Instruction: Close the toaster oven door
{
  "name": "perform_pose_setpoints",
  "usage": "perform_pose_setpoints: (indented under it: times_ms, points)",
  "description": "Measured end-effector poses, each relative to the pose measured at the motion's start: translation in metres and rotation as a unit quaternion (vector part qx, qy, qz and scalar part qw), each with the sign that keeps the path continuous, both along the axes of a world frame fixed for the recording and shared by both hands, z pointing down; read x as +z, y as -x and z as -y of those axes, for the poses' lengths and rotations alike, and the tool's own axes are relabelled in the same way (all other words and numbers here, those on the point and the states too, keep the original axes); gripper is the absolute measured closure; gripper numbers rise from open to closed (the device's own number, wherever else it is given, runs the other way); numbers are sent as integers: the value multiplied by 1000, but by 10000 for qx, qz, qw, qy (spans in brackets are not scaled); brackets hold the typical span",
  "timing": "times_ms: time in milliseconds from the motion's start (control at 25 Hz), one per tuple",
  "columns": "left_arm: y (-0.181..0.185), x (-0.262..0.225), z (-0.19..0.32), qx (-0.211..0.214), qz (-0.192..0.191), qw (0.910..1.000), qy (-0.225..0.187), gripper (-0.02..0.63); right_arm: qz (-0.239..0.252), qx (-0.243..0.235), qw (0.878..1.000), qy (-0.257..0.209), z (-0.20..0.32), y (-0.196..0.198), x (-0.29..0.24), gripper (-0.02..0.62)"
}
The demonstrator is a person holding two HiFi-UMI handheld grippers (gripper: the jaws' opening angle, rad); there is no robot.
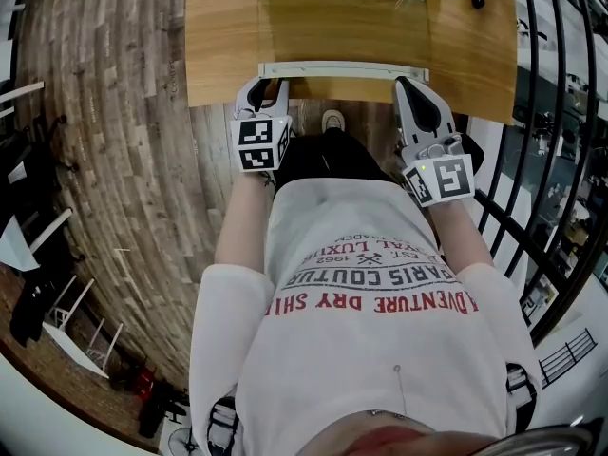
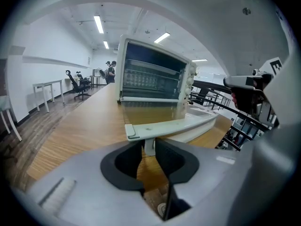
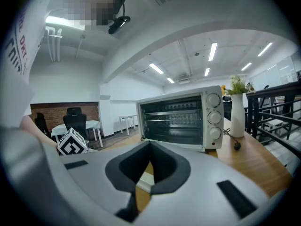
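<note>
Because the toaster oven door [image 1: 342, 27] lies open and flat at upper centre, its handle [image 2: 174, 125] post is pinched by the left gripper [image 2: 148, 149] for lifting; the right gripper [image 3: 143, 171] is held slightly spread near the handle's right end.

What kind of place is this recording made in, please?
Probably an open-plan office or lab: white desks with black swivel office chairs, long fluorescent ceiling lights, and a black metal railing beside the long wooden table.
</note>
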State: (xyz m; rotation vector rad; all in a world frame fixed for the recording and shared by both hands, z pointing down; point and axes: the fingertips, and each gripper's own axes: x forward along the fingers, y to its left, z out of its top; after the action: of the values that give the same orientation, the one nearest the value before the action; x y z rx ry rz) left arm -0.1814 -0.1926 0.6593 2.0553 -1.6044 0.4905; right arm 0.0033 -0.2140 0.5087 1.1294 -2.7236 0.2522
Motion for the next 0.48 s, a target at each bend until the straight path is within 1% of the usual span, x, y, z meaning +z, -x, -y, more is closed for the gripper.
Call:
perform_pose_setpoints:
  times_ms: [160, 320, 480]
  points:
    - [3, -9, -2, -101, -202, 9997, 23, 518, -6, 112, 9999, -22, -5, 5, -9, 609]
    - [3, -31, -2, -5, -225, 9997, 41, 518, -37, 206, 9997, -99, -14, 10, -26, 609]
    - [4, -61, 3, 70, -288, 9995, -95, 517, -48, 312, 9993, -191, -18, 13, -41, 609]
